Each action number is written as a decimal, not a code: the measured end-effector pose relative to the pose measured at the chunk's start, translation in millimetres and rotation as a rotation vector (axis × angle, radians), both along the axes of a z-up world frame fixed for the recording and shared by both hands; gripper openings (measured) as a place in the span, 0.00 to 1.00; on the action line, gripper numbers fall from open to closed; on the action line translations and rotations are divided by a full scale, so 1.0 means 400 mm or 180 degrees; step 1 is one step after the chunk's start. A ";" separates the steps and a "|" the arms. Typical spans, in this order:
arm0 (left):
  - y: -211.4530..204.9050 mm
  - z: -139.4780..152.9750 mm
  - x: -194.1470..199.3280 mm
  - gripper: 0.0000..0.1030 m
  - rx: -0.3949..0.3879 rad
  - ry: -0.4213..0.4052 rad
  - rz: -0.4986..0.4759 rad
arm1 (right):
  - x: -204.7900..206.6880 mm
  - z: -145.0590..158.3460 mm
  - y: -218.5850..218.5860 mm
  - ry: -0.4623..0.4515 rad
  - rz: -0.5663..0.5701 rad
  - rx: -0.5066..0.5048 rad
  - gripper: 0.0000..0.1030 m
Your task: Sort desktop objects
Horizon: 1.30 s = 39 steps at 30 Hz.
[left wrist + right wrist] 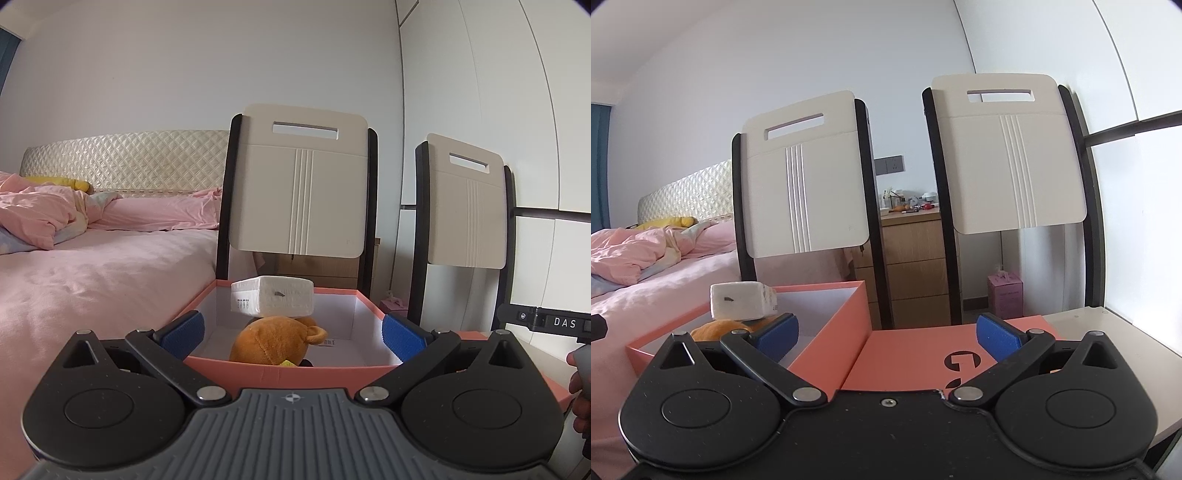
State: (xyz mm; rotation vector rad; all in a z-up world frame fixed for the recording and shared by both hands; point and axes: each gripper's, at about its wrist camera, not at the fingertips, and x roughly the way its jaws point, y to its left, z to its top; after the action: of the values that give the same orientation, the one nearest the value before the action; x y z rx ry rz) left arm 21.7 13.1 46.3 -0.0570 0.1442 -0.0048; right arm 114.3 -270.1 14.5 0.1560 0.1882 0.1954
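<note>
— Both grippers?
— Left gripper (291,334) and right gripper (886,332) gape wide, empty.
— The toy?
— Bear (275,341) in the box (295,367), tissue pack (273,297) at its twelve o'clock.

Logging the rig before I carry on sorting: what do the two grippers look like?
Both are black, with round pivot discs, silver rivets and blue ribbed pads. The left gripper has a grey ribbed base bearing a small crosshair mark. The right gripper has a plain black base with one screw. In the left view, its side reads "DAS".
</note>
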 end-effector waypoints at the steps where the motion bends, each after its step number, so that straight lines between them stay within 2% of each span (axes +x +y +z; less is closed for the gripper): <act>1: 0.000 0.000 0.000 1.00 0.0000 0.0000 -0.0001 | 0.002 0.001 -0.002 0.0004 -0.0001 0.0001 0.99; 39: -0.018 -0.005 0.003 1.00 0.0104 0.0010 -0.0033 | -0.010 -0.004 -0.063 0.0098 -0.0156 0.0084 0.99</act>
State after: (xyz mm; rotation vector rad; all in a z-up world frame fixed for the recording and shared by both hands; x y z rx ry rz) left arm 22.9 6.0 44.2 -0.0237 0.1476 -0.0126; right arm 110.2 -295.2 12.9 0.1898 0.2124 0.1468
